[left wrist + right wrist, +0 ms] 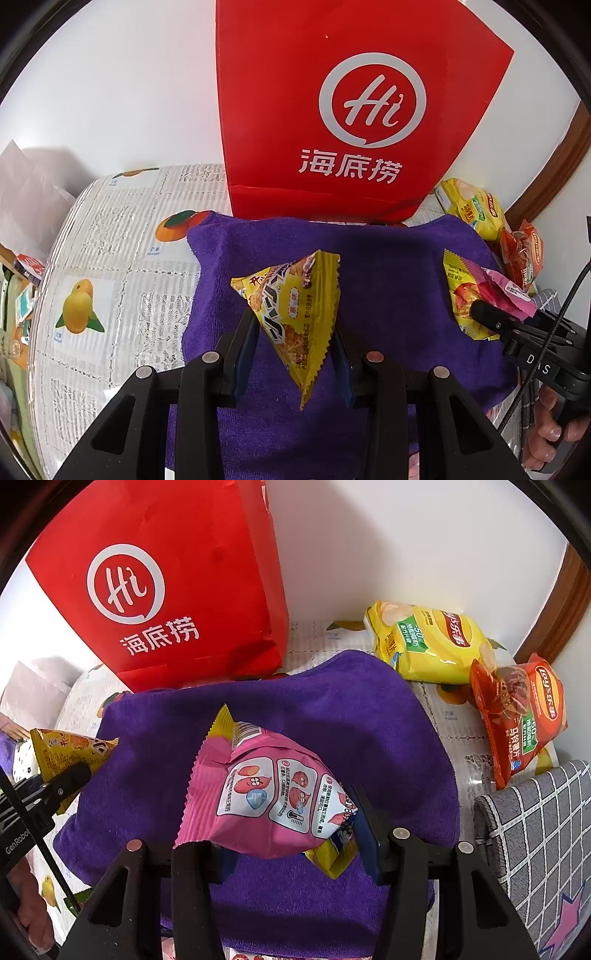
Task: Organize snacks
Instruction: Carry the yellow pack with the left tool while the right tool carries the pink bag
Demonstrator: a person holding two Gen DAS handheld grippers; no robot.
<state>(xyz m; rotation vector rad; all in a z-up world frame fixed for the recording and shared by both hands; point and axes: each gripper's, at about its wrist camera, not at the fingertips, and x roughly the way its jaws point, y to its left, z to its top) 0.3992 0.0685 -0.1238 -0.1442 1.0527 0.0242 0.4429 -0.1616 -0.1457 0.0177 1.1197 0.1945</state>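
My left gripper (295, 325) is shut on a yellow triangular snack packet (295, 314) and holds it above the purple towel (388, 266). My right gripper (284, 812) is shut on a pink and yellow sweet-potato snack packet (273, 794) above the same towel (332, 709). Each gripper shows in the other's view: the right one with its packet (476, 295) at the right, the left one with its packet (70, 753) at the left. A tall red paper bag (351, 110) stands behind the towel, also in the right wrist view (166, 590).
A yellow Lay's chip bag (428, 646) and an orange Lay's bag (521, 716) lie on the fruit-print tablecloth (110, 258) right of the towel. A grey checked cloth (535, 830) lies at the right edge. A white wall is behind.
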